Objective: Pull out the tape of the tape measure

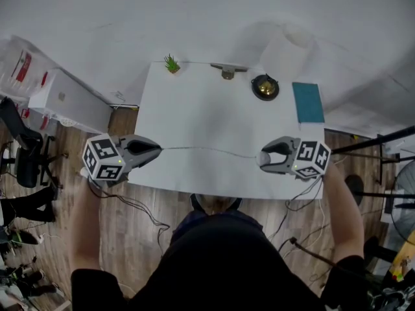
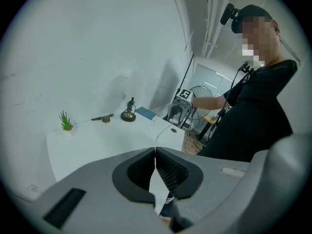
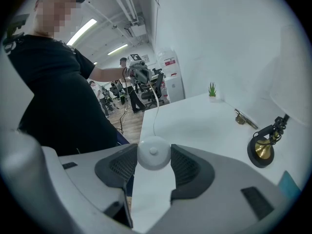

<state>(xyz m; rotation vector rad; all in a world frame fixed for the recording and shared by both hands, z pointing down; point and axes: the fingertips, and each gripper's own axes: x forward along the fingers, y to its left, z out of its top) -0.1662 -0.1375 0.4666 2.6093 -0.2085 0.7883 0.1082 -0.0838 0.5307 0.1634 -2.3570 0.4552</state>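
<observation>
My right gripper (image 1: 262, 159) is shut on a round white tape measure (image 3: 153, 152); its pads press both sides of the case over the table's front right part. A thin white tape (image 1: 207, 149) runs from the case leftward across the white table (image 1: 194, 109) to my left gripper (image 1: 157, 151). That gripper hovers at the table's front left corner and is shut on the tape's end. In the left gripper view the jaws (image 2: 155, 152) meet tightly, and the tape (image 2: 161, 134) leads off toward the right gripper (image 2: 179, 112). The right gripper view shows the tape (image 3: 155, 111) rising to the left gripper (image 3: 139, 72).
At the table's back edge stand a small green plant (image 1: 172, 64), a metal clip (image 1: 227, 70), a gold ornament on a black base (image 1: 264, 87) and a teal book (image 1: 307, 102). White boxes (image 1: 65, 99) and an office chair (image 1: 23, 148) are at the left; cables trail on the floor.
</observation>
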